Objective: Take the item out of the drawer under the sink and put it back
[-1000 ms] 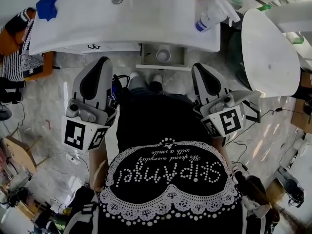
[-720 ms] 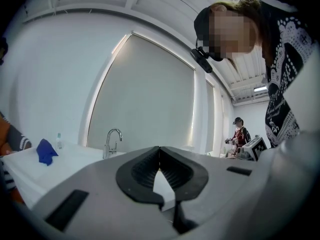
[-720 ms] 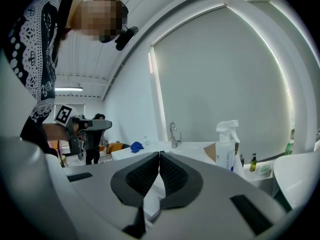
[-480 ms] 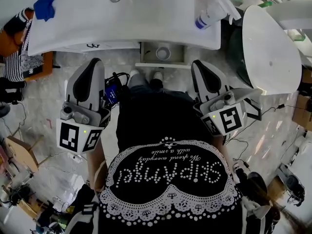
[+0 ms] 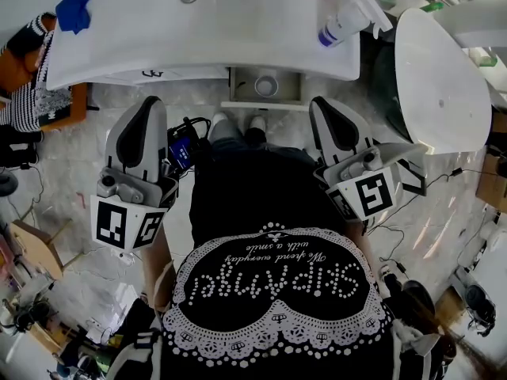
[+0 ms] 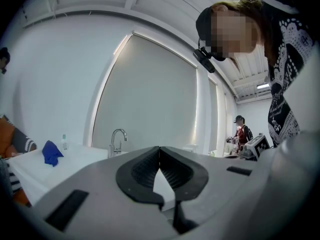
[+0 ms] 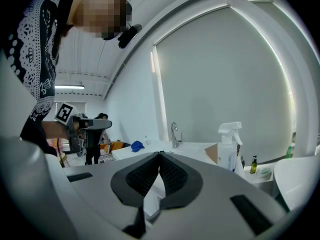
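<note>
Since a second ago the left gripper (image 5: 149,109) has drifted slightly further left of the drawer (image 5: 261,104); the right gripper (image 5: 326,105) has kept its place.

The item (image 5: 266,86) is a small pale ring-shaped thing, lying in the middle of the open drawer. It is too small to tell whether it is a cup or a roll. It looks light and stiff, perhaps smooth enough to slip. A pinch across its rim or its two opposite sides seems the safest hold.

Both grippers hang on the near side of the drawer, one to each side and well apart from it. Both have their jaws closed on nothing.

Beyond the drawer, the white worktop (image 5: 238,30) covers its back part, so anything lying there is hidden. A spray bottle (image 5: 341,26) stands up and to the right of the drawer. Neither gripper view shows the drawer at all.
</note>
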`<action>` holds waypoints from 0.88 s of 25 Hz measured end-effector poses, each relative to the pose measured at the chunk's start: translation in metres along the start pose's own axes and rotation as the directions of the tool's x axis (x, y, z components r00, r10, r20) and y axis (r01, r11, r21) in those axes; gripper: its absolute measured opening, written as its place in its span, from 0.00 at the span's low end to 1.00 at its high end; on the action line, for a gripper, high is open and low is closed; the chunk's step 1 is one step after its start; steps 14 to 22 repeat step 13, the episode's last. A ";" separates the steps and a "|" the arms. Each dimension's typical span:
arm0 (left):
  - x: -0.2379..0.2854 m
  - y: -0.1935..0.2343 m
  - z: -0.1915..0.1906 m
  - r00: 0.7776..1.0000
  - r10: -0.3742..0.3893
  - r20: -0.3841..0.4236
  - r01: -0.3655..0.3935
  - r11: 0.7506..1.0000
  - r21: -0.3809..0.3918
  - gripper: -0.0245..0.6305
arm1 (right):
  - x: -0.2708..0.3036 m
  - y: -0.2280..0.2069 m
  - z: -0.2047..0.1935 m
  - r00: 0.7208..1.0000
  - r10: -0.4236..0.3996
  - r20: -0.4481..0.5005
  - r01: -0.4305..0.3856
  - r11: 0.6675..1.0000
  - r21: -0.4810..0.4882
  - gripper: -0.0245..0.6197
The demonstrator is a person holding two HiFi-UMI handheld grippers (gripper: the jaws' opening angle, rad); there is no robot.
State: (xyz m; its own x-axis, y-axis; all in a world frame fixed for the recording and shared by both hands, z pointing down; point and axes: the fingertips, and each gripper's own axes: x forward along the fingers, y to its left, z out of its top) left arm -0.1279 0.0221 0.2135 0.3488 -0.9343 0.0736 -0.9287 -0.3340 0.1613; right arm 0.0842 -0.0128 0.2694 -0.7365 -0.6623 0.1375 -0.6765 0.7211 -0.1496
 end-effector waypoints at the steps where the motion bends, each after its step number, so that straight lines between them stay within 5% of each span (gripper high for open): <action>1: 0.000 0.000 0.000 1.000 0.003 0.003 -0.003 1.000 -0.002 0.04 | 0.000 0.001 0.000 1.000 0.002 0.001 -0.002 1.000 0.000 0.07; 22: 0.006 -0.008 -0.001 1.000 -0.020 0.008 0.020 0.999 -0.028 0.04 | 0.000 0.002 -0.001 1.000 0.008 -0.005 -0.008 1.000 -0.005 0.07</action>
